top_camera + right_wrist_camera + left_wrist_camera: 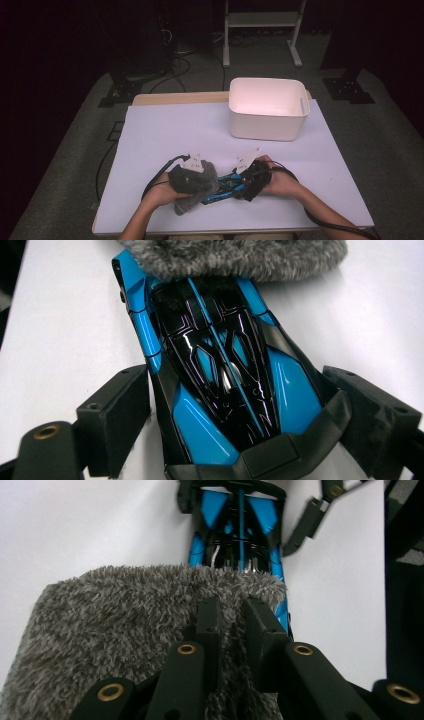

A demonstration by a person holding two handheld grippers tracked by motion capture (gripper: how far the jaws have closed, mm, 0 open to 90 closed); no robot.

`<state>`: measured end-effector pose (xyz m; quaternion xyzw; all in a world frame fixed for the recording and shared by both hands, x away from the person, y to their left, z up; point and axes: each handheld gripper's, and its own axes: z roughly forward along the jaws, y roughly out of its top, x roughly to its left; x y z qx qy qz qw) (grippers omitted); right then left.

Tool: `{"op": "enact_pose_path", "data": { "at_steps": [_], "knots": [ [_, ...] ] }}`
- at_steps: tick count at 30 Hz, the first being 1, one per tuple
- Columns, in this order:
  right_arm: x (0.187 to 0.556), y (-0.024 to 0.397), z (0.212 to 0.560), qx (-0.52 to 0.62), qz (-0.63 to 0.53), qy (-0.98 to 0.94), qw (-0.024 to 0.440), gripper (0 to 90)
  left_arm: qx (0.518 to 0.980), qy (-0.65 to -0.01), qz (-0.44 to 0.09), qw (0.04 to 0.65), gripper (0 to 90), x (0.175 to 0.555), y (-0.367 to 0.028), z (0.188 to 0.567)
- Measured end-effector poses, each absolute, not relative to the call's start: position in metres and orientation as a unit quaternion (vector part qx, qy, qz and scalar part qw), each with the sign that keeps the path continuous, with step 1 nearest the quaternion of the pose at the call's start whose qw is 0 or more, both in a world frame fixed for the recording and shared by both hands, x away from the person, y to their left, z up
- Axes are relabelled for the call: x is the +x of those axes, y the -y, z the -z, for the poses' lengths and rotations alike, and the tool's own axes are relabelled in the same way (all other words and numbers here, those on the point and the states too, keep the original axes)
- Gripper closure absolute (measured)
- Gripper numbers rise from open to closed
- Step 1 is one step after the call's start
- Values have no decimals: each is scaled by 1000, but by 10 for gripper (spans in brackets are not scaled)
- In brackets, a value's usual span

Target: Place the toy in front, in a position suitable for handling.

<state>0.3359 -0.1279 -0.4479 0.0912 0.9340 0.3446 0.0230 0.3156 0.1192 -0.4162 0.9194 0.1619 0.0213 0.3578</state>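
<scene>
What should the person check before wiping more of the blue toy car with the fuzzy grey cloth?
1. Left claw pinches the fuzzy grey cloth: ok, jaws shut on it.
2. Cloth touches the shiny blue and black toy car: ok, its edge lies over one end.
3. Right claw holds the car steady: not ok, the jaws stand open on either side, pads apart from it.
4. Car flat on the white table cover: ok.
5. White plastic bin out of the way: ok, it sits at the far side.
6. Car already clean under the cloth: cannot tell, hidden.
</scene>
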Motion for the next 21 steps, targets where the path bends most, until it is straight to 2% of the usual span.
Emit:
{"op": "enact_pose_path", "data": {
  "at_steps": [4, 6, 8, 12, 21],
  "knots": [
    [326, 134, 449, 135, -353, -925, 33, 155, 922, -159, -30, 350, 781, 320, -113, 414],
    [325, 141, 445, 176, -372, -911, 10, 199, 922, -159, -34, 351, 781, 323, -109, 410],
    [325, 145, 444, 197, -380, -904, 3, 202, 923, -155, -38, 349, 781, 327, -104, 406],
    [324, 149, 449, 194, -380, -904, 5, 191, 930, -148, -31, 335, 781, 333, -93, 406],
    [346, 156, 435, 180, -384, -904, -54, 201, 929, -151, -16, 336, 781, 333, -90, 412]
  ]
}}
